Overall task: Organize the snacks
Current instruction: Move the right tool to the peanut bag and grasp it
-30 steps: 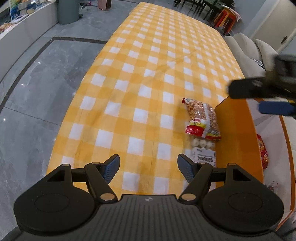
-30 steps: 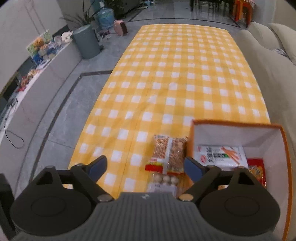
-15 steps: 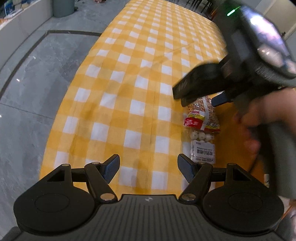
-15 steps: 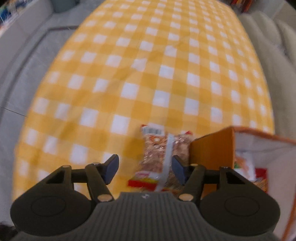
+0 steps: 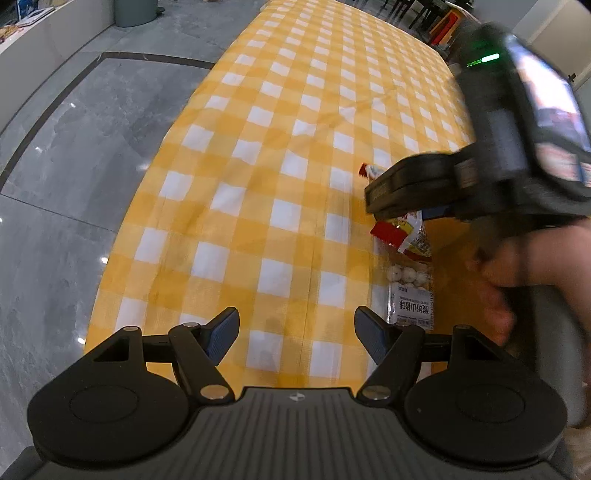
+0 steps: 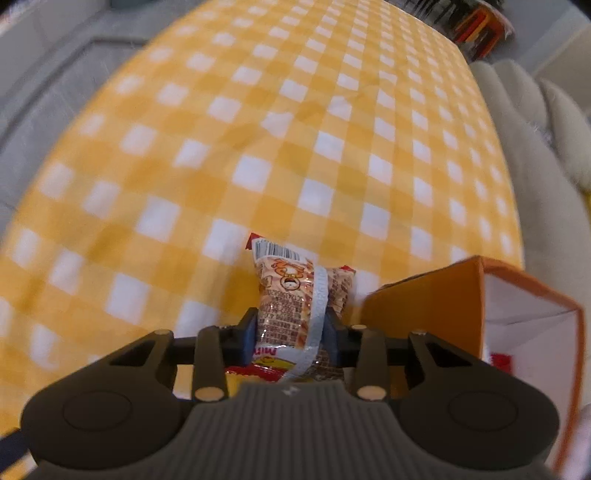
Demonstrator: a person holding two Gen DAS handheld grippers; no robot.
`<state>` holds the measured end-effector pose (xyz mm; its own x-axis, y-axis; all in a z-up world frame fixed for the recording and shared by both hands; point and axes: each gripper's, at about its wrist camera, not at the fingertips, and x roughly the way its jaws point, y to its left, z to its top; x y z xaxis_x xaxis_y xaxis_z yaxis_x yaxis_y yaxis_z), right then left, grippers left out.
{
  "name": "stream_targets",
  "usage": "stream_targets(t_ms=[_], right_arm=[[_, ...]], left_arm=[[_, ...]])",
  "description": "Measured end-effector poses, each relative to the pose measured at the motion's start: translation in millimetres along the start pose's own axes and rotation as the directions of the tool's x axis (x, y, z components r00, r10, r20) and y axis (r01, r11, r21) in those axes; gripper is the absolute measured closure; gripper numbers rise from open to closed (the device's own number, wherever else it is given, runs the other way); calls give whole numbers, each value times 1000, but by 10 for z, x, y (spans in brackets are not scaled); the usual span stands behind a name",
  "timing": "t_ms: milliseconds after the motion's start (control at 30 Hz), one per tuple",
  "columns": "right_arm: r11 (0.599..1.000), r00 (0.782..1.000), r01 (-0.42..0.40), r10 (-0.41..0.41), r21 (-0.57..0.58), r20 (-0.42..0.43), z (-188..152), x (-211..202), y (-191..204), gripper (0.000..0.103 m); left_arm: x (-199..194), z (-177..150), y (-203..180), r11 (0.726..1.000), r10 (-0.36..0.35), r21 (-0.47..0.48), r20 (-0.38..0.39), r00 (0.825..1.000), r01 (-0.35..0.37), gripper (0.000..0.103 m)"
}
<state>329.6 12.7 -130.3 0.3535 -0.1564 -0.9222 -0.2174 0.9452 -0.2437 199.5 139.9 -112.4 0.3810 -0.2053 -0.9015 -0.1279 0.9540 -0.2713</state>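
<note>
My right gripper [image 6: 291, 338] is shut on a clear peanut snack bag [image 6: 295, 291] with red ends, on the yellow checked tablecloth [image 6: 258, 147]. In the left wrist view the right gripper [image 5: 436, 201] covers most of that bag [image 5: 410, 236]. A clear pack of white balls [image 5: 410, 291] lies just in front of it. An orange box [image 6: 436, 310] with a white inside stands right of the bag. My left gripper [image 5: 295, 334] is open and empty above the cloth near the table's front edge.
A red packet [image 6: 500, 360] lies inside the box. A pale sofa [image 6: 546, 122] runs along the table's right side. Grey floor [image 5: 74, 147] lies left of the table. Chairs [image 5: 436, 18] stand at the far end.
My right gripper has moved down and forward over the peanut bag and shut on it. My left gripper has stayed open and almost still.
</note>
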Motion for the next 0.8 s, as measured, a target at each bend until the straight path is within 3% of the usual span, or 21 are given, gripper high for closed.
stream_targets(t_ms=[133, 267, 400, 500, 633, 800], right_arm=[[994, 994, -105, 105, 13, 37, -74, -278, -49, 69], [993, 993, -113, 114, -39, 34, -267, -483, 22, 69], [989, 987, -138, 141, -48, 74, -462, -691, -18, 69], [981, 967, -191, 191, -12, 170, -625, -1027, -188, 69], [972, 918, -233, 212, 24, 335, -991, -1603, -488, 69], [975, 884, -194, 125, 111, 450, -1433, -1946, -878, 69]], left_arm=[[0, 19, 50, 1000, 13, -15, -6, 1000, -13, 19], [-125, 45, 159, 999, 44, -25, 32, 999, -43, 19], [-216, 61, 300, 998, 11, -69, 60, 998, -7, 19], [-187, 49, 314, 998, -4, -70, 36, 999, 7, 19], [-163, 37, 228, 997, -53, -48, 35, 998, 55, 19], [-76, -28, -89, 992, -126, 30, 31, 992, 125, 19]])
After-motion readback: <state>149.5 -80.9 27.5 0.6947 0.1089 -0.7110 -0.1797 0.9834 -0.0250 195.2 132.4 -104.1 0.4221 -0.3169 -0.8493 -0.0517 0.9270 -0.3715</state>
